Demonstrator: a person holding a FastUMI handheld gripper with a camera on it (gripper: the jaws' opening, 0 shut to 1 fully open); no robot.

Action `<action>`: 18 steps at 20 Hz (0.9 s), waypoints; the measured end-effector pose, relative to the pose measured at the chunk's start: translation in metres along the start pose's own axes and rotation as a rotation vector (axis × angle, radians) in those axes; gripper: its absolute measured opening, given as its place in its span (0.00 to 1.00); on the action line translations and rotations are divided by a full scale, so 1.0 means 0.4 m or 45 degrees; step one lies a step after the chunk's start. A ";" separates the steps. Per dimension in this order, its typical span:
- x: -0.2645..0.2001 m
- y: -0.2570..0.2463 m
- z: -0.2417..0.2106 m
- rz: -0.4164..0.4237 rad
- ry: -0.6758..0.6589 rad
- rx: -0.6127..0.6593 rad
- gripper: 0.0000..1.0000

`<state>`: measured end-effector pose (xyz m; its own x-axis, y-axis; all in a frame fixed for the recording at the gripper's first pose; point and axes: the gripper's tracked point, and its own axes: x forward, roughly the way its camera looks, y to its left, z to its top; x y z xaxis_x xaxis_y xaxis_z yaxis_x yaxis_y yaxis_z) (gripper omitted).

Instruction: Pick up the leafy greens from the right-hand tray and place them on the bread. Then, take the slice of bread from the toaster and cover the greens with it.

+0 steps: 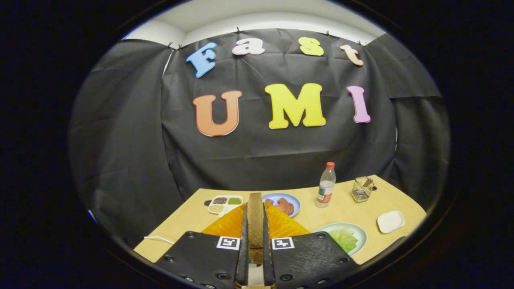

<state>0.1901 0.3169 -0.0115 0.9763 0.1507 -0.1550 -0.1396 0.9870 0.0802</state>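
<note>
The jaws (255, 241) are closed almost fully, both fingers (242, 241) pressing on a slice of bread (255, 218) that stands on edge between them, its brown crust facing the camera and its top rising above the fingertips. Just under and beyond the jaws sits an orange, ridged thing (281, 224) on the desk (188, 218); what it is cannot be told from here.

Just right of the fingers lies a pale green plate (355, 230) holding a crinkled green leaf (344, 240); whether bread lies beneath the leaf cannot be told. Further right, near the desk's edge, sits a small white square dish (390, 221).

Beyond the bread slice, a blue plate (295, 199) carries a brownish piece of food (284, 206). To its left lies a white tray with compartments (225, 204), filled with dark, green and pale grains or seeds. A thin white cable (158, 239) trails along the desk's near left edge.

Further back on the right stands a clear plastic bottle (326, 186) with a red cap, upright and partly filled. Right of it, well apart, sits a small wire-mesh holder (362, 189).
</note>
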 end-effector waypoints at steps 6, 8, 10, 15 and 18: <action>-0.038 -0.102 0.051 -0.042 -0.050 -0.028 0.14; -0.037 -0.146 0.039 -0.061 -0.045 -0.030 0.14; -0.028 -0.194 0.018 -0.086 -0.036 -0.036 0.14; 0.020 -0.295 -0.075 -0.113 0.027 -0.006 0.14; 0.064 -0.332 -0.144 -0.100 0.070 -0.027 0.14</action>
<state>0.2240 0.1929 -0.0830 0.9740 0.0751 -0.2135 -0.0671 0.9967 0.0447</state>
